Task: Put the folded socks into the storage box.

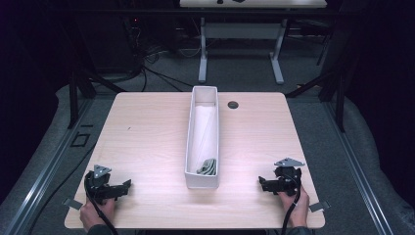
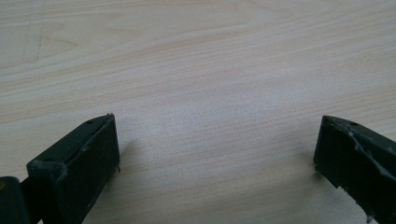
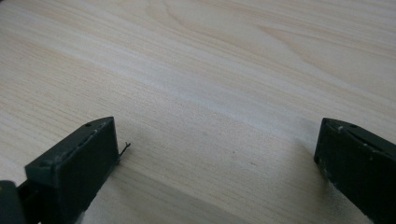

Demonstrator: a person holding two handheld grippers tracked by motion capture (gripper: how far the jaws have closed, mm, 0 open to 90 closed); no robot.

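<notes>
Both grippers rested low on table (image 1: 147, 127), near edge, likely parked. Left gripper (image 1: 128, 185) jaws wide, empty. Right gripper (image 1: 261, 182) jaws wide, empty. Grey cloth (image 1: 207, 167) lay in near end of white bin (image 1: 188, 147), between grippers, apart from both.

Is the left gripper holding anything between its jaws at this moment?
No, in the left gripper view the left gripper has its jaws spread wide apart with just bare wooden table between them.

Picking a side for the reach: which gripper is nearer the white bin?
The left gripper, narrowly; the right gripper sits slightly farther from the white bin.
</notes>
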